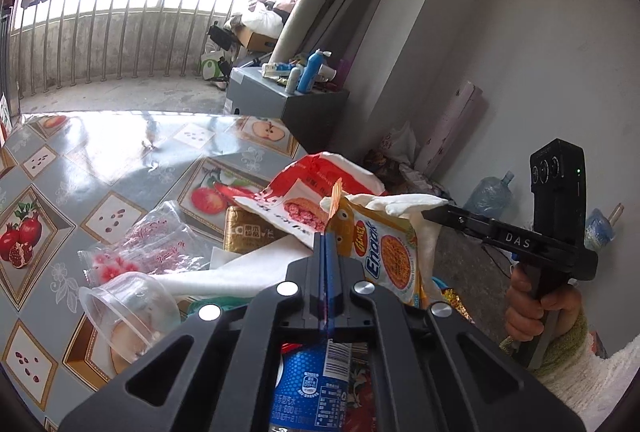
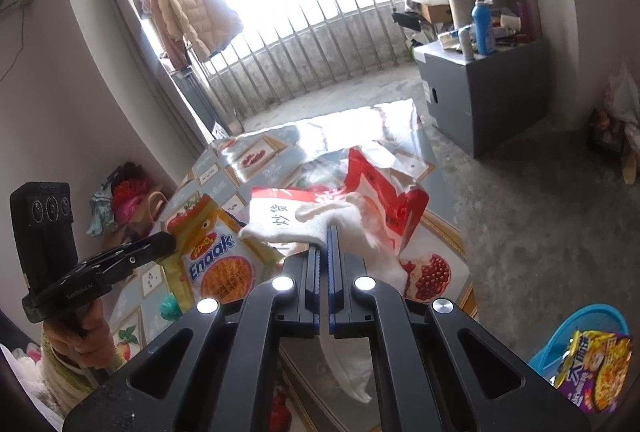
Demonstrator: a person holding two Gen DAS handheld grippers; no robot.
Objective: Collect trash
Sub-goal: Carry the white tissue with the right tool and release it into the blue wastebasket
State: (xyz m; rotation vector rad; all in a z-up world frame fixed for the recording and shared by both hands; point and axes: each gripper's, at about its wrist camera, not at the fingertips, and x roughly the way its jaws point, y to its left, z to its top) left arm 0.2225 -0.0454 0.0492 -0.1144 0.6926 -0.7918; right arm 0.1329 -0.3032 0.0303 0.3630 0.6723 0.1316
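Observation:
My left gripper (image 1: 329, 232) is shut on a yellow and orange Enaak snack packet (image 1: 384, 252), held up over the table; the packet also shows in the right wrist view (image 2: 216, 264). My right gripper (image 2: 327, 232) is shut on a white crumpled tissue (image 2: 320, 222), which also shows in the left wrist view (image 1: 400, 202). A red and white wrapper (image 2: 384, 192) lies just beyond on the fruit-patterned table (image 1: 100, 160). A clear plastic cup (image 1: 128, 312), a clear bag with red print (image 1: 156, 240), a gold packet (image 1: 248, 232) and a blue-labelled bottle (image 1: 316, 388) lie under my left gripper.
A blue basin (image 2: 588, 328) holding a purple noodle packet (image 2: 596, 372) sits on the floor at lower right. A grey cabinet (image 2: 480, 88) with bottles stands beyond the table. Balcony railing (image 1: 120, 40) is behind. A water jug (image 1: 490, 194) stands by the wall.

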